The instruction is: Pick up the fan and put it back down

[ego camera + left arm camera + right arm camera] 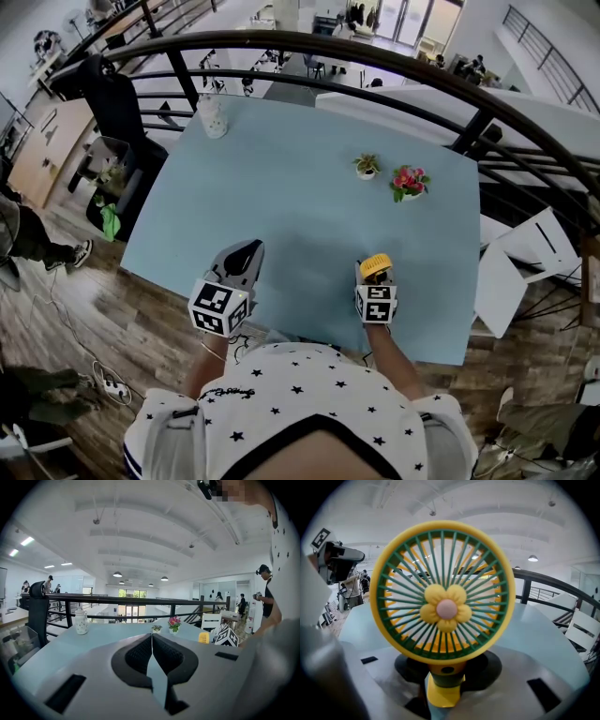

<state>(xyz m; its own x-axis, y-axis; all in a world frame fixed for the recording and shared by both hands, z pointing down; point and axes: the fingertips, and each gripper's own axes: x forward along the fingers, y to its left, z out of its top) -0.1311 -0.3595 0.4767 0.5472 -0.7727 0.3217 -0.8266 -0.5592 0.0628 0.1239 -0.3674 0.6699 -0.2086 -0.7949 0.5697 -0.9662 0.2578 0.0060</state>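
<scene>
Fingers [490,665] of right gripper [445,686] clamp fan [443,597]; pink flowers [409,177] fill white pot [411,196].

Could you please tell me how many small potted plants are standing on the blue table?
2. A green plant stands on the far right part of the table; a pink-flowered plant stands just to its right, slightly nearer the person. None seems hidden.

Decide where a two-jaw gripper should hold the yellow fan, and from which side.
Take the slim stem under the round head of the fan, coming from the flower-faced side, a jaw on each flank. The head is too wide and its grille thin; the upright stem fits between the jaws, as the right gripper holds it.
</scene>
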